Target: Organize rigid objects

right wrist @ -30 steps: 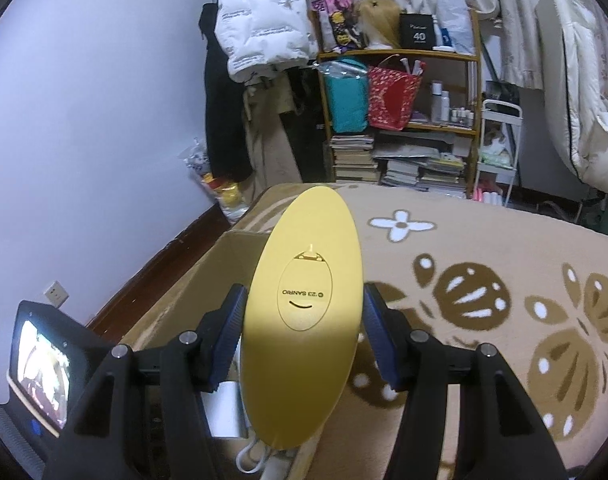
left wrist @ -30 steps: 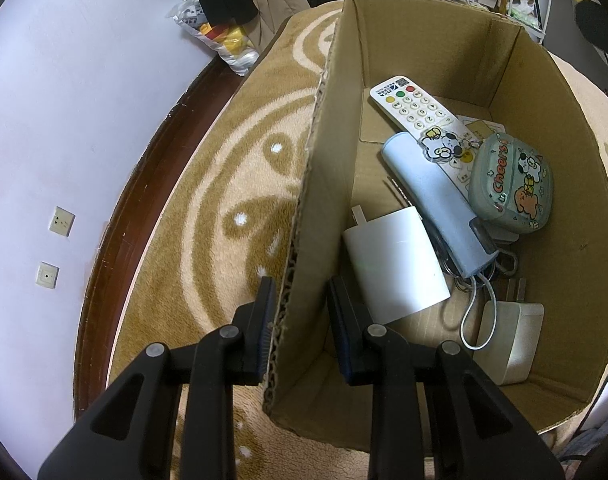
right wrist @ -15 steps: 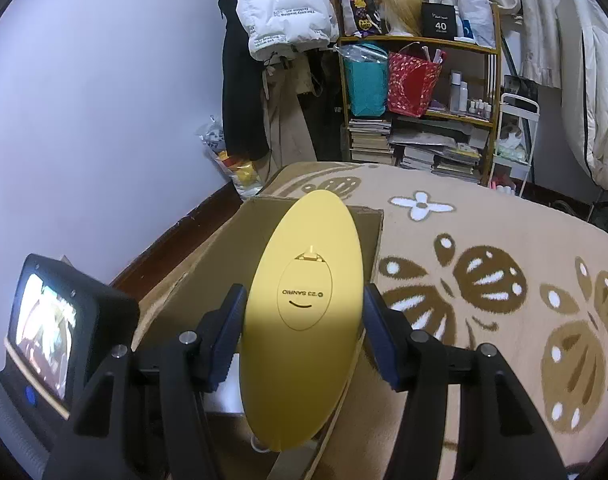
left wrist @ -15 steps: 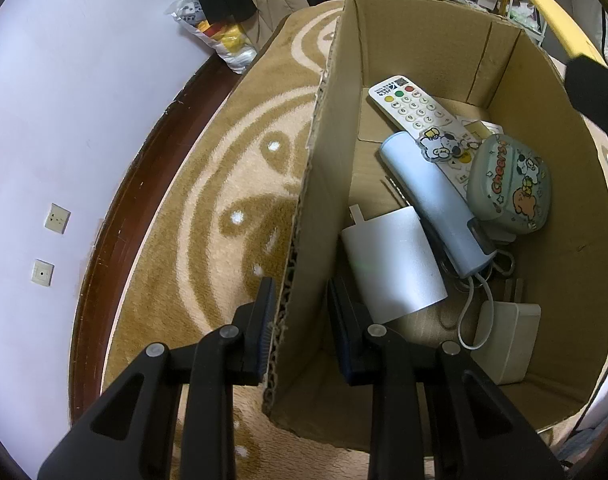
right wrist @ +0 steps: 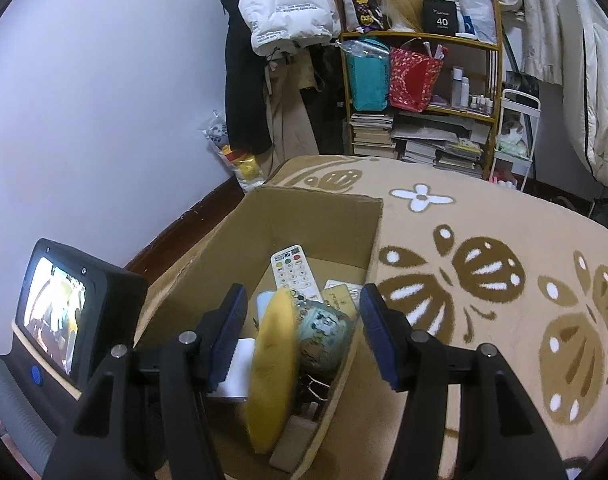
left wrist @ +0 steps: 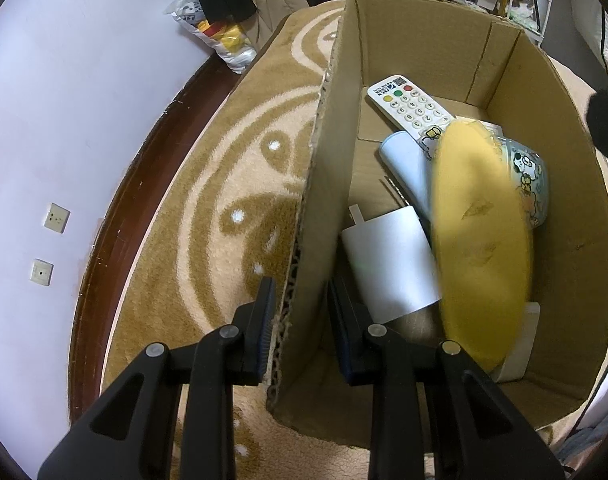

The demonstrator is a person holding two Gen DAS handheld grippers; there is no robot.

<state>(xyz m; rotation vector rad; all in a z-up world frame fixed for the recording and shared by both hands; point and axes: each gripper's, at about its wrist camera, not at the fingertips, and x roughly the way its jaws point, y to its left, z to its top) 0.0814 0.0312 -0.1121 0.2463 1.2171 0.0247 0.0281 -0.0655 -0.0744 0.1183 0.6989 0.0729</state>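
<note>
A cardboard box (left wrist: 384,28) stands on the carpet. My left gripper (left wrist: 300,320) is shut on the box's left wall. A yellow oval case (left wrist: 480,240) is inside the box, blurred, lying over the other items; it also shows in the right wrist view (right wrist: 272,372). My right gripper (right wrist: 302,336) is open and empty above the box (right wrist: 304,216). In the box lie a white remote (left wrist: 408,106), a light blue case (left wrist: 408,164), a white adapter (left wrist: 388,260) and a green cartoon pouch (left wrist: 532,176).
The brown patterned carpet (right wrist: 484,264) spreads to the right. A shelf (right wrist: 424,92) with books and bags stands at the back. A plastic bag (left wrist: 220,40) lies by the lilac wall. The left gripper's screen unit (right wrist: 60,312) sits at the left of the right wrist view.
My right gripper opened and let go of the yellow oval case, which dropped into the box. The left gripper kept its hold on the box wall.
</note>
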